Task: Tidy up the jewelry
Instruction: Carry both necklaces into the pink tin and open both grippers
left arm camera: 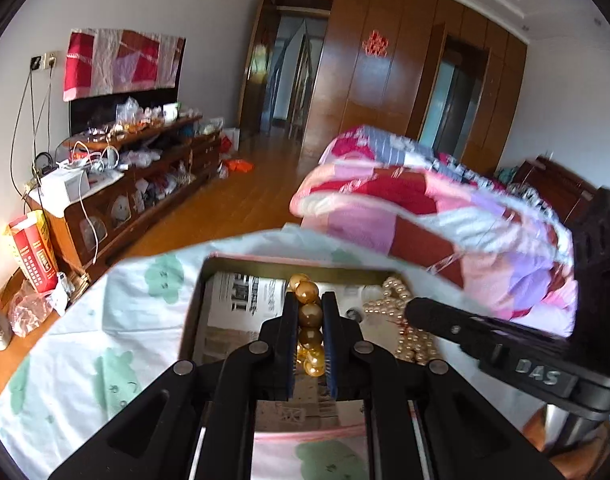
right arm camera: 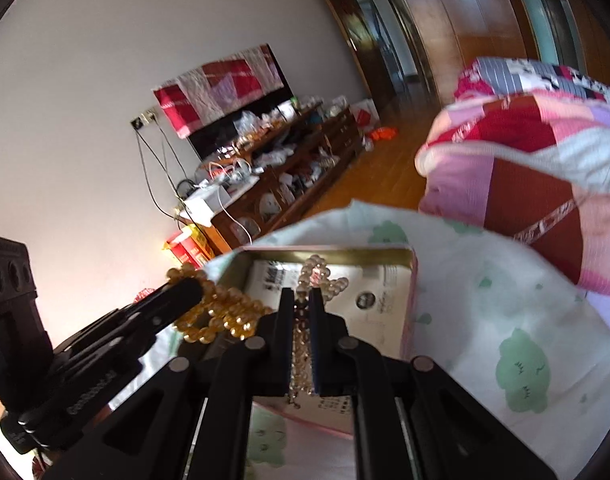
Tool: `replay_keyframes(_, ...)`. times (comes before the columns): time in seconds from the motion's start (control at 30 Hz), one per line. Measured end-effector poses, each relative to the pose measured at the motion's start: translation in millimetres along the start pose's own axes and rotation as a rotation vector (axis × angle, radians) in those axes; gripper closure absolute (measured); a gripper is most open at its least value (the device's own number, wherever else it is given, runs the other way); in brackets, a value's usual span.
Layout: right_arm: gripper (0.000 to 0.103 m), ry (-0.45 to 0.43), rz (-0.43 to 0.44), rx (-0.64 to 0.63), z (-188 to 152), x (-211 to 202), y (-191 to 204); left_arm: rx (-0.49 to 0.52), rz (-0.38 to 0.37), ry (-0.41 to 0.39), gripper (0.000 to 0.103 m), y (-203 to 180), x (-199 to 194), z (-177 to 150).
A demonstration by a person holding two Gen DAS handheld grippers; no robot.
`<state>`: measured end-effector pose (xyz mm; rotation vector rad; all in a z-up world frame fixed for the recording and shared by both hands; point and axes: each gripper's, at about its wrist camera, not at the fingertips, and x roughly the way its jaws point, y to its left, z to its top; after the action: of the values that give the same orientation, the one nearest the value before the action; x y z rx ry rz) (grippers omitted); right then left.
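Closest in, the left hand-held gripper (left arm camera: 310, 312) pinched a strand of large amber beads (left arm camera: 308, 314) between its pads, the strand running up past the fingertips. The right hand-held gripper (right arm camera: 301, 316) was likewise closed on a string of small pale pearls (right arm camera: 314, 276), part of which trailed down behind its fingers.

Just beyond both sets of fingertips sat an open tin box (left arm camera: 193, 312) lined with printed paper, resting on a bed sheet (left arm camera: 105, 320) patterned with green shapes. In the left view, a heap of the pearls lay in the box to the right of the gripper, where the right tool reached in. Whether either strand hung clear of the lining could not be told.

Farther off lay a folded patchwork quilt (left arm camera: 425, 208), then a cluttered wooden cabinet (left arm camera: 153, 176) by the wall.

The step in hand looked like carrying each strand at the box. Next would likely be separating the two strands and placing each without tangling.
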<state>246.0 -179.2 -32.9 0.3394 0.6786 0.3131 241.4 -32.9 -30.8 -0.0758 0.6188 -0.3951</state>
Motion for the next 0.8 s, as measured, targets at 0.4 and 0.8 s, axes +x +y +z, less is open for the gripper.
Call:
replay_keyframes(0.4,0.091,0.056,-0.008,0.016,-16,14,-14,0.049,0.076,0.096,0.091,-1,30,-15)
replay_keyframes(0.8,0.058,-0.077,-0.013,0.136,2,-36,-32,0.040,0.147,-0.001,0.037,5,-18,-5)
